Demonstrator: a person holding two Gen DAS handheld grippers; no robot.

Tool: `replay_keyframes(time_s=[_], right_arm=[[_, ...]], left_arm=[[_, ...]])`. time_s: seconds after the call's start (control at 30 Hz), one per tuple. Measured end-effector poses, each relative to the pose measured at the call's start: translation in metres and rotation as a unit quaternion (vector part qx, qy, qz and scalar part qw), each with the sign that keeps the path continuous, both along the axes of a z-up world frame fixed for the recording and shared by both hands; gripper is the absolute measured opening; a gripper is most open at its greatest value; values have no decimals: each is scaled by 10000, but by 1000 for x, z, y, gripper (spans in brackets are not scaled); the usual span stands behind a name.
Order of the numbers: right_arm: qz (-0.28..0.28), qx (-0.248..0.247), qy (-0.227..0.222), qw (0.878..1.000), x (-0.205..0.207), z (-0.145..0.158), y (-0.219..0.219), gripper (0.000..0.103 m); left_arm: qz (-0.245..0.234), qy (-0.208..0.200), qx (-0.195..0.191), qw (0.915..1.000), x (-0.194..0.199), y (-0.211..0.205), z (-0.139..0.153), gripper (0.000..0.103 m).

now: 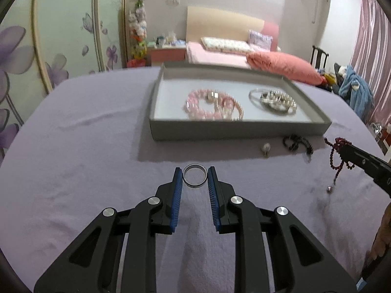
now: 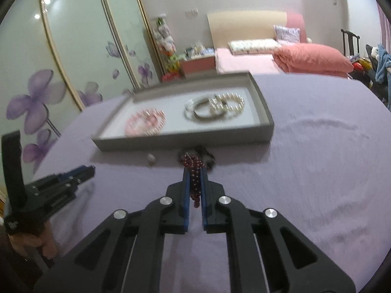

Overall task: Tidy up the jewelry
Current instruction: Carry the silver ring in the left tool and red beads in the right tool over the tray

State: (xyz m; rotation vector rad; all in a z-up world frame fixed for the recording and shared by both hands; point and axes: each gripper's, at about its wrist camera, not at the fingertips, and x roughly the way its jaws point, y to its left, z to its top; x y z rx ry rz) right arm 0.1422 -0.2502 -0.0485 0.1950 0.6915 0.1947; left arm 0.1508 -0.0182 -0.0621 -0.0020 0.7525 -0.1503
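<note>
Left hand-held gripper [image 1: 195,171] clamped on a silver ring [image 1: 195,178], pinched between the blue tips. Right hand-held gripper [image 2: 194,171] closed on dark red beads [image 2: 194,183], seemingly lifted, just before the grey tray [image 2: 185,140].

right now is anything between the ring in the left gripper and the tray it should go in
Nothing visible blocks it. The left gripper holds the silver ring, and only bare purple cloth lies between it and the grey tray. The tray's near wall must be cleared, and its left part looks free of jewelry.
</note>
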Motion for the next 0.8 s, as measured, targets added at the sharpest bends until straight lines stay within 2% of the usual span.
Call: replay_keyframes(time_s=[0.17,0.37,0.6,0.8], right_arm=[[-2,140,-546,9984,-11,27,7,8],[-47,95,-1065,9943,-21,49,17,8],[-191,-84,-1566,9874,-28,64,27,8],[-359,-334,-2013,9783,-33,73,36,8]], left_arm=[[67,-557,-38,9984,-11,-2,21,22],[94,-1208,-12,9926,-25,-8,42,22],[149,-1778,76,9839,-36,-16,56,22],[162,-2080,133,9779,-39,-20,64,22]])
